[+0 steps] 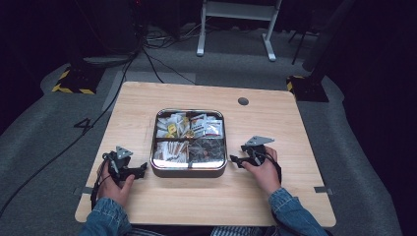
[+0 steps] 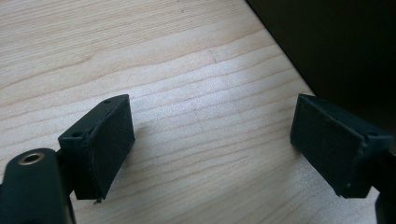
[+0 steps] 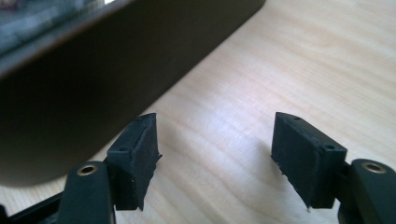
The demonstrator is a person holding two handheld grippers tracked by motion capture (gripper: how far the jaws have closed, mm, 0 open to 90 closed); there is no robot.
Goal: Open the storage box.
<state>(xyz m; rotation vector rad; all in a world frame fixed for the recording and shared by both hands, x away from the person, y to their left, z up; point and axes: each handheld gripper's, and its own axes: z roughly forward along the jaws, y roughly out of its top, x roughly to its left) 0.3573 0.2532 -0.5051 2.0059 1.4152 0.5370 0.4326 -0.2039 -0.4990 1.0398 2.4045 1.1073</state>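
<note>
A square metal tray [image 1: 189, 169] with rounded corners sits mid-table, split into compartments holding several small packets [image 1: 192, 127]. My left gripper [image 1: 142, 169] rests on the wood just left of the tray's front corner, jaws wide apart with nothing between them [image 2: 212, 144]. The tray's dark side wall [image 2: 336, 51] rises at the right of the left gripper view. My right gripper [image 1: 233, 160] lies on the table just right of the tray, open over bare wood [image 3: 215, 158]. The tray's dark wall [image 3: 93, 88] stands close at the left of the right gripper view.
The light wooden table [image 1: 206, 196] has a round cable hole [image 1: 243, 101] at its far right. Grey carpet, cables and a white desk frame [image 1: 236, 24] lie beyond the far edge. A person's hands in denim sleeves [image 1: 290, 206] hold both grippers.
</note>
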